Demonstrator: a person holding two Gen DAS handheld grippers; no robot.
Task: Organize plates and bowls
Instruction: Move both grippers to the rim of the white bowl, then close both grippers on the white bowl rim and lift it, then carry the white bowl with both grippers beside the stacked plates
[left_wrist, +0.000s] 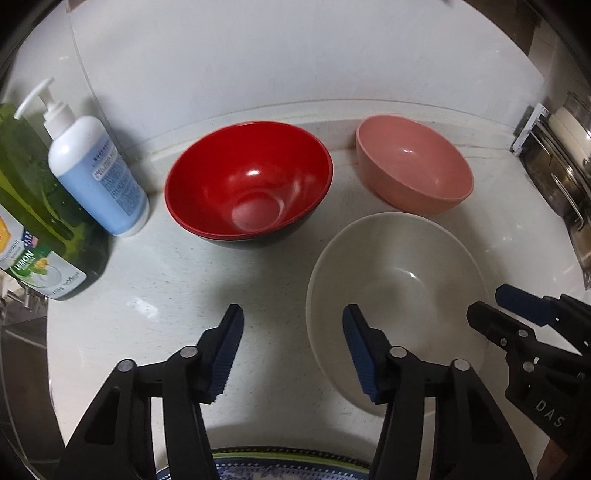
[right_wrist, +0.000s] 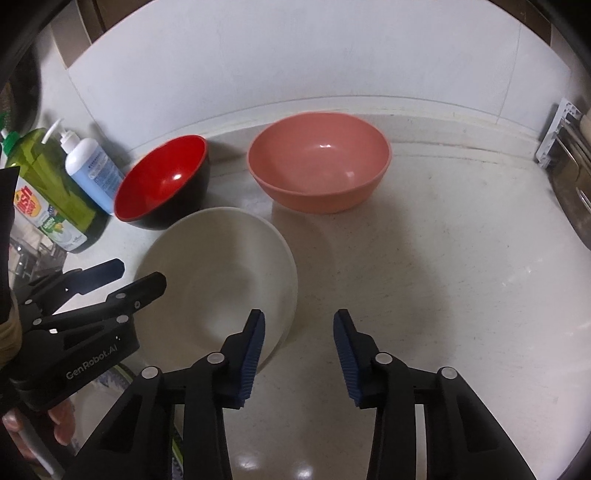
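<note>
White counter (right_wrist: 443, 258) w/ white backsplash: red bowl (left_wrist: 248, 184) back-left beside a blue soap bottle (left_wrist: 98, 177) and green dish liquid (left_wrist: 40, 221), pink bowl (right_wrist: 319, 162) back-right, white bowl (right_wrist: 221, 280) nearest, all upright and apart. Left gripper (left_wrist: 293, 350) fingers wide open, empty, its right finger over the white bowl's rim. Right gripper (right_wrist: 299, 354) also wide open, empty, just right of the white bowl; patterned plate (left_wrist: 288, 465) at the bottom edge under the left gripper.

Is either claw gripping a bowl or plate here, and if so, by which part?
Nothing is held. The left claw and right claw are both open, with nothing between their fingers, close to the white bowl.
</note>
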